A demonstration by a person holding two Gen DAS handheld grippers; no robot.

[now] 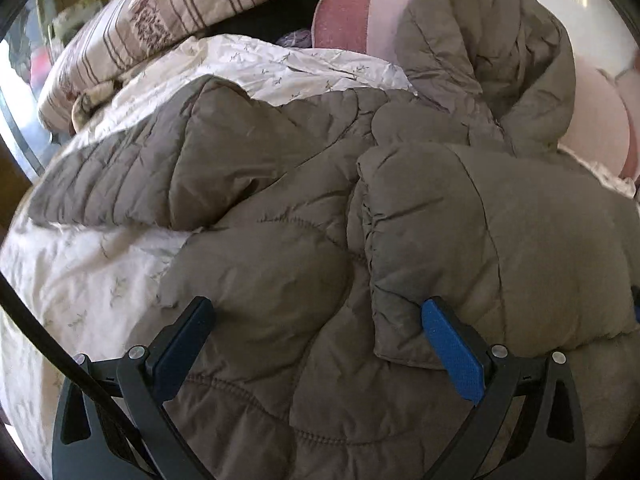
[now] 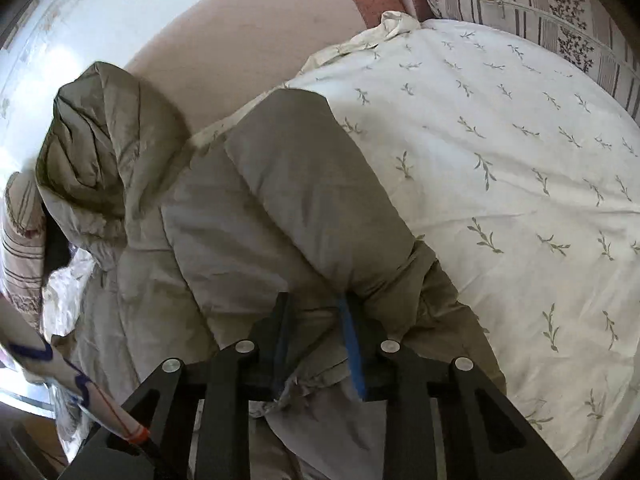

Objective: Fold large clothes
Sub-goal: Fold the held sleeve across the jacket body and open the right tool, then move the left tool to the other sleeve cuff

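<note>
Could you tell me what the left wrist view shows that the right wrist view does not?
Only the left wrist view shows the left claw open above the jacket's quilted body, with a sleeve spread out to the left.

Only the right wrist view shows the right claw shut on the jacket's sleeve cuff, plus a wide bare stretch of the leaf-print duvet.

Both show the grey-brown puffer jacket lying on the duvet, its hood toward the pink headboard, and a striped pillow.

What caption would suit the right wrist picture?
Right tool pinching a sleeve of the grey puffer jacket on a leaf-print duvet.
</note>
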